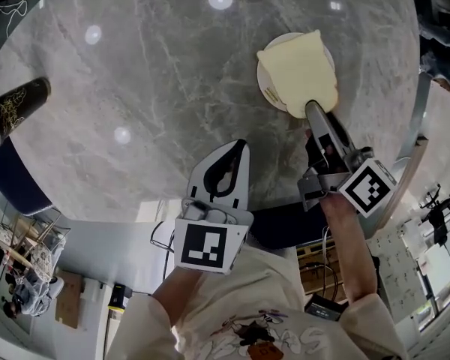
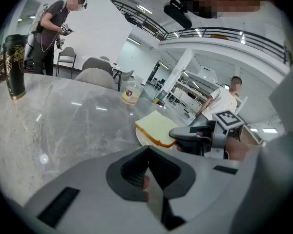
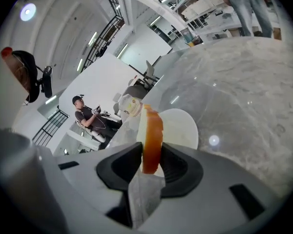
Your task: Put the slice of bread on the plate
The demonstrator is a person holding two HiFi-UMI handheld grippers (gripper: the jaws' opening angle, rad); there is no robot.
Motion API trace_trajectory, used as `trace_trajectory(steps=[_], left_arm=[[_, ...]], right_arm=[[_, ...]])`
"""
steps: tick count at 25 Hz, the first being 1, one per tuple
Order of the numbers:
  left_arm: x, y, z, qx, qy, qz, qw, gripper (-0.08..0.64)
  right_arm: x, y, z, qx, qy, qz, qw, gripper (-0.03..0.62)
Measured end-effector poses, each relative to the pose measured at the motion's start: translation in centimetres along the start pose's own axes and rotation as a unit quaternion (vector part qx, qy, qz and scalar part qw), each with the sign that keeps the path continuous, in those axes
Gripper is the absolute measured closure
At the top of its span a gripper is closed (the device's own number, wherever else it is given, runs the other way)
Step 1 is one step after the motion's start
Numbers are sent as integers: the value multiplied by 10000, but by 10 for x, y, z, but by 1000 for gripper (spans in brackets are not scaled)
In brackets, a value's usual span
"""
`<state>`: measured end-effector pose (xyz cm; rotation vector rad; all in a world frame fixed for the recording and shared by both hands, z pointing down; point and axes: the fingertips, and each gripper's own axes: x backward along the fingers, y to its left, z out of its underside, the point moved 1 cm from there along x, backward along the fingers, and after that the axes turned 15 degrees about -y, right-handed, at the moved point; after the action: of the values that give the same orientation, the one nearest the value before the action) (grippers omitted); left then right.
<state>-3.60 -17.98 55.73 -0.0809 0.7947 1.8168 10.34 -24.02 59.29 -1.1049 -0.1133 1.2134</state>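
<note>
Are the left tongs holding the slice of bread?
No, the left tongs are shut together with nothing between them; the right tongs grip the slice of bread.

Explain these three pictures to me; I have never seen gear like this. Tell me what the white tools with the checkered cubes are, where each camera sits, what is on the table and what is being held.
There is no machine here. A person holds a hand tool in each hand, and each tool has two fingers that pinch. The top-down picture comes from a camera on the person's head. The other two come from cameras riding on each tool, looking along its fingers.

The left gripper is shut and empty, near the edge of the marble table. The right gripper is shut on the edge of a slice of bread, which lies over a white plate. Whether the slice already rests on the plate I cannot tell. A dark tumbler and a small jar also stand on the table.
</note>
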Motion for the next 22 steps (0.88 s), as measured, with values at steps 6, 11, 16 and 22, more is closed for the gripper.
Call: trace_trajectory(steps=[6,11,16,22], left_arm=[[-1,0,3,29,26,13,10000,551],[2,2,4,46,59,-1,10000,551],[3,1,2,70,18,16,10000,551],[6,-4,-4,27,-33,70,10000,551]], right_arm=[[0,-6,0,742,140,235,9969,396],[5,-8,7,1471,413,440,9873,282],[12,-8,14,2238,631,418,9717,255],[24,-10,13,2106,573,493,9746,255]])
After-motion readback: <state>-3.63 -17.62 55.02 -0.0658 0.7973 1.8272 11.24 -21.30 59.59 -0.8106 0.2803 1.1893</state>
